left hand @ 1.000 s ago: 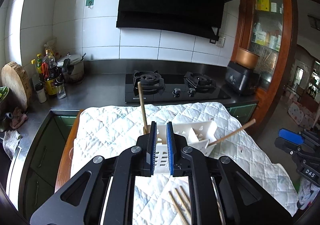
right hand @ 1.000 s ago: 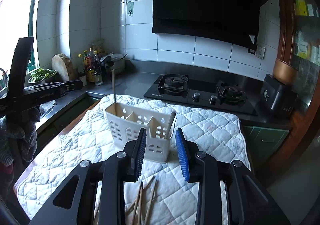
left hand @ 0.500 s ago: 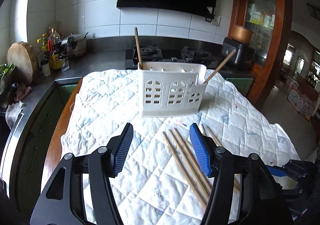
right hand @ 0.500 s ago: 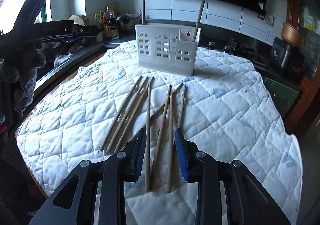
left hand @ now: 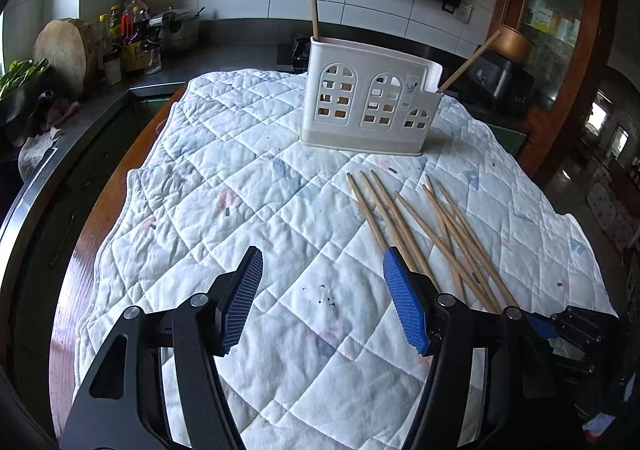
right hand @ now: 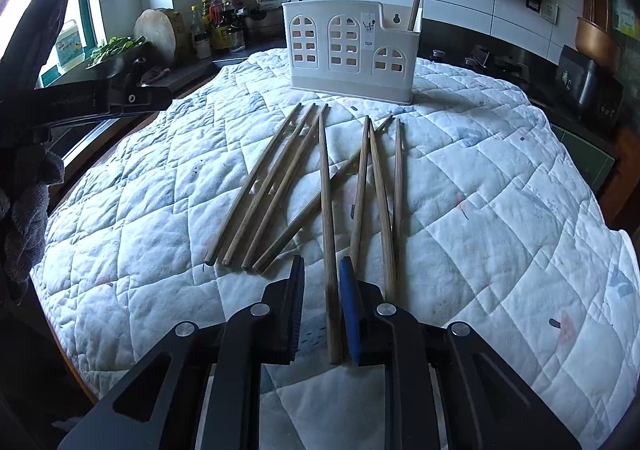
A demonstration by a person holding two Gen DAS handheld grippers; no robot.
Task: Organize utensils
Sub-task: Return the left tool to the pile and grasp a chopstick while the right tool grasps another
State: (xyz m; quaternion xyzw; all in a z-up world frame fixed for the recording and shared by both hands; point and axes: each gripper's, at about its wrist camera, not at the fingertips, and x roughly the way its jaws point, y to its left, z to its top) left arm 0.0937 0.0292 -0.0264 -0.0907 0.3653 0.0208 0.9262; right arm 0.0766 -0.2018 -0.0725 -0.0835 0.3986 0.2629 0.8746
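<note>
Left view, claw: I see my left gripper (left hand: 322,300) standing wide, nothing between the pads, only quilt (left hand: 224,185) under it.
Left view, chopsticks: the loose chopsticks (left hand: 424,234) lie just right of the claw; its right finger (left hand: 404,306) covers the near ends of the closest ones.
Left view, holder: the holder (left hand: 368,105) stands upright farther back, one stick at each end.
Left view, hard to see: the right gripper is only a dark corner at the lower right edge.
Left view, change: the holder looks farther off than half a second ago; the jaws opened a second ago and are steady now.
Right view, claw: my right gripper (right hand: 322,302) is narrow and its jaws have just been closing, with one chopstick (right hand: 328,217) between the pads; I cannot tell whether both pads press it.
Right view, rest: the other sticks fan out on both sides, pointing to the holder (right hand: 350,49).
Right view, hard to see: a gloved hand (right hand: 24,209) at the left edge is cut off.
Right view, change: the sticks sit nearer than before.
</note>
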